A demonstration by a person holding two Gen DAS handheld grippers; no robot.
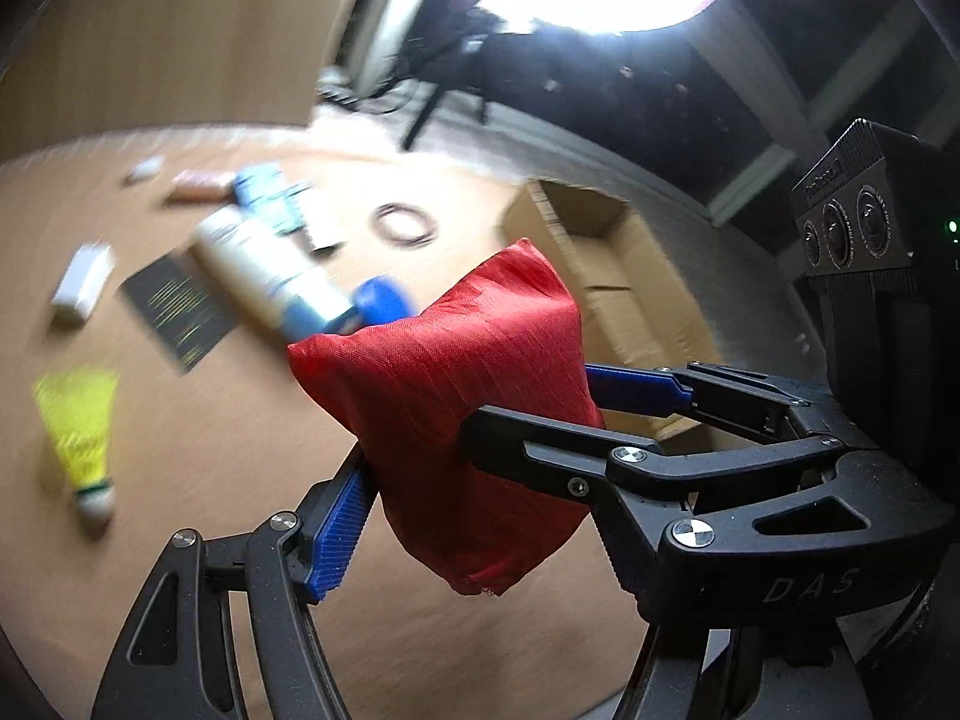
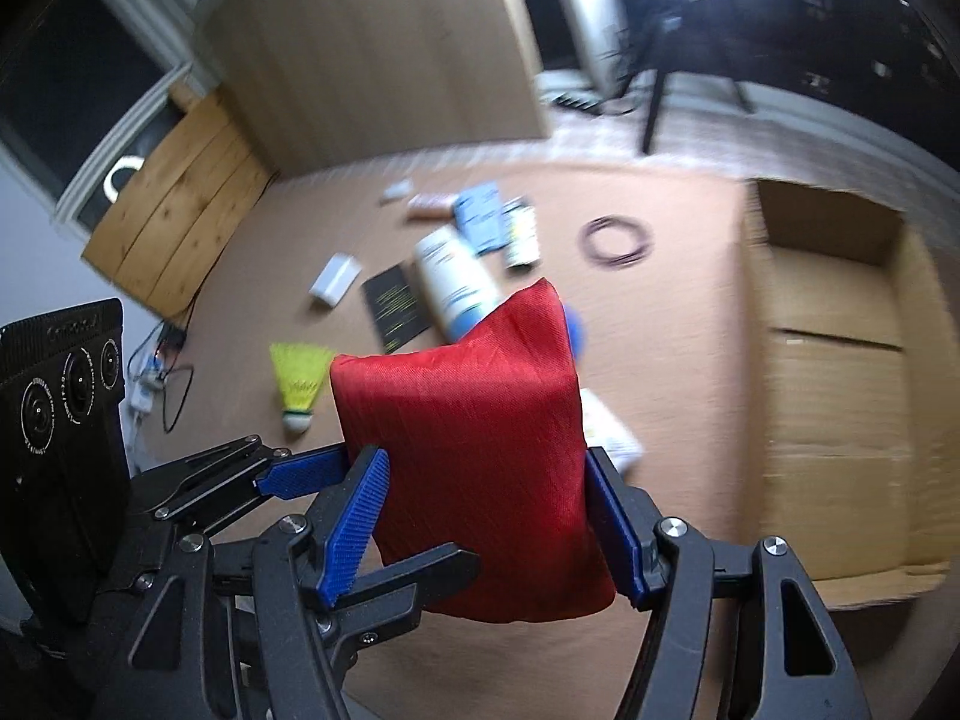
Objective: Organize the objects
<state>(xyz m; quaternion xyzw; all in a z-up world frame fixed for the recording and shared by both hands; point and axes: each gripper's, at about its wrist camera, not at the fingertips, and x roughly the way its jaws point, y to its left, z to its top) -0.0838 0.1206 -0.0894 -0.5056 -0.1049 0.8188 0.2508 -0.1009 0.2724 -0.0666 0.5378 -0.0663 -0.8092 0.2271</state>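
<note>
both the left gripper [image 1: 474, 480] and the right gripper [image 2: 486, 516] clamp the stuffed red woven-fabric pouch [image 1: 456, 420], held above the tan tabletop [image 1: 210, 450].

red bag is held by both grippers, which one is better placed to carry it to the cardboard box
Right, probably. The cardboard box lies open on the right gripper side, with bare floor between. The left gripper also clamps the red bag, but the right gripper's arm crosses its path to the box.
</note>
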